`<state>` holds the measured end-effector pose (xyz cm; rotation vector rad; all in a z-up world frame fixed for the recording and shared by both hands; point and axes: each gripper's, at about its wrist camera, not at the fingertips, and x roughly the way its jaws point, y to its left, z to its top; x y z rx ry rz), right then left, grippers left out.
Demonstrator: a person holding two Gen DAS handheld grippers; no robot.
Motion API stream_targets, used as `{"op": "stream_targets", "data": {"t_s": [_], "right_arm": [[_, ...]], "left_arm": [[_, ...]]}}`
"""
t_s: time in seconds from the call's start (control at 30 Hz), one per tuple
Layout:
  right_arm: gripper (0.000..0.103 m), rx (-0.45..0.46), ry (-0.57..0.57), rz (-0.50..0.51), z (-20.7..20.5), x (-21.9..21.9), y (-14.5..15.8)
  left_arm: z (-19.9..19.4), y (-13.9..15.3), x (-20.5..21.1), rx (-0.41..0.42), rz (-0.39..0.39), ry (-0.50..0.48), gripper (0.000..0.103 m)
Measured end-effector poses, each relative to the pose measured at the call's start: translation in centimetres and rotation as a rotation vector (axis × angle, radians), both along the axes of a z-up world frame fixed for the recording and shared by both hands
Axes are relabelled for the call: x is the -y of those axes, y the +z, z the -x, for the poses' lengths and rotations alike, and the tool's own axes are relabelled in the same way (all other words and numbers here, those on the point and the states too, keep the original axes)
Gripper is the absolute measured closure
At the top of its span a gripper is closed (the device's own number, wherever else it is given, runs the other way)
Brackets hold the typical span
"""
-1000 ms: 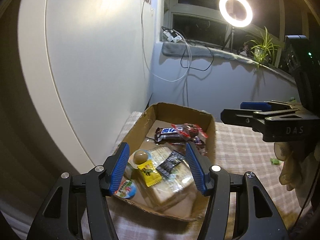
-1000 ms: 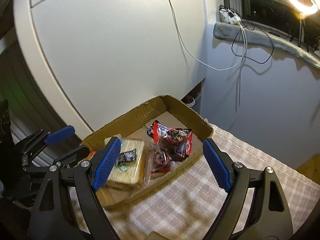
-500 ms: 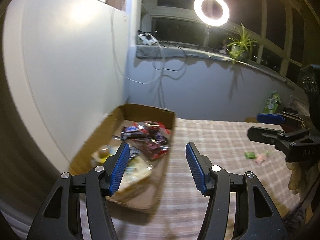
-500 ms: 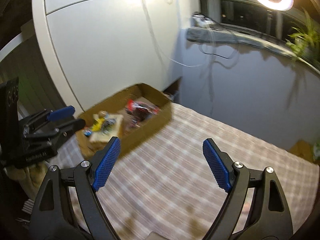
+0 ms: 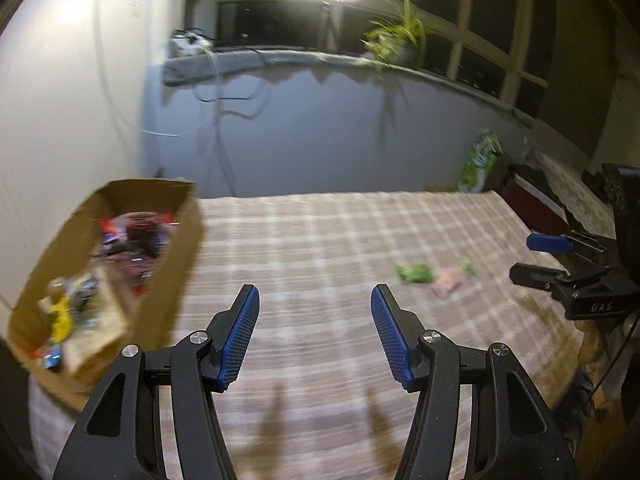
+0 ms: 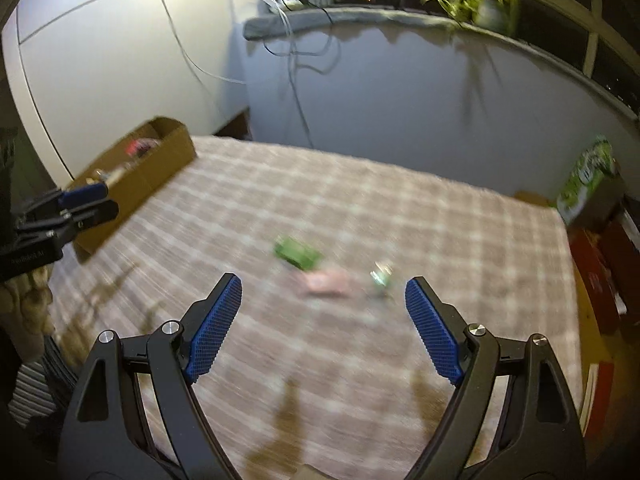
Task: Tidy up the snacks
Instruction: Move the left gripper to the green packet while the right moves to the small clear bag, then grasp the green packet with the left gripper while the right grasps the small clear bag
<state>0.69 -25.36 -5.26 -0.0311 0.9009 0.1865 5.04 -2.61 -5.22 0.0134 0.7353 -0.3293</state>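
Both tools released, nothing held: left tool (image 5: 315, 334), right tool (image 6: 323, 326). Box (image 5: 176, 264) w/ sorted snacks at frame left on plaid desk (image 5: 320, 240). Loose green pack (image 6: 297, 254), pink pack (image 6: 326, 282) mid-frame ahead of right tool, likely next pick

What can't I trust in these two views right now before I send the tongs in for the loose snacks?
- Loose snacks: green packet, pink one, small one; motion blur smears labels and edges in both views.
- Cardboard box contents: blurred in the left view; the right view shows little past its wall.
- Green bag at the far edge: print unreadable, base hidden.
- Both tongs open, empty.
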Motion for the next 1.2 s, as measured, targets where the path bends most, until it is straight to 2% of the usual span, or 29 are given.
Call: {"op": "stream_targets", "data": {"t_s": [0.17,0.23,0.43,0.5,0.63,0.73,0.83,1.03,1.2], "right_arm": [[0.019,-0.031,0.048,0.026,0.0,0.3,-2.1],[0.027,-0.038,0.078,0.054,-0.2,-0.1,-2.9],[0.033,-0.058,0.187,0.147,-1.8,-0.6,-4.4],[0.038,-0.067,0.216,0.155,-2.6,0.1,-4.5],[0.039,-0.088,0.251,0.165,-3.6,0.9,-4.9],[0.04,-0.113,0.247,0.147,-4.3,1.7,-5.8],[0.049,-0.127,0.226,0.107,-4.9,2.7,-6.4],[0.05,-0.145,0.181,-0.008,-5.9,4.5,-6.9],[0.056,-0.141,0.173,0.013,-6.6,4.4,-7.3]], "left_arm": [[-1.0,-1.2,3.3,-0.024,-0.04,-0.071,0.056],[-1.6,-1.7,4.5,-0.035,-0.067,-0.106,0.056],[-3.4,-2.9,7.4,-0.059,-0.144,-0.199,0.056],[-4.2,-3.4,8.2,-0.069,-0.169,-0.223,0.056],[-5.2,-4.8,9.9,-0.096,-0.221,-0.266,0.056],[-6.0,-5.7,10.6,-0.114,-0.243,-0.283,0.056],[-6.5,-6.4,11.6,-0.111,-0.274,-0.303,0.056],[-6.7,-7.2,13.3,-0.09,-0.337,-0.361,0.056],[-7.6,-7.3,14.2,-0.08,-0.343,-0.388,0.056]]}}
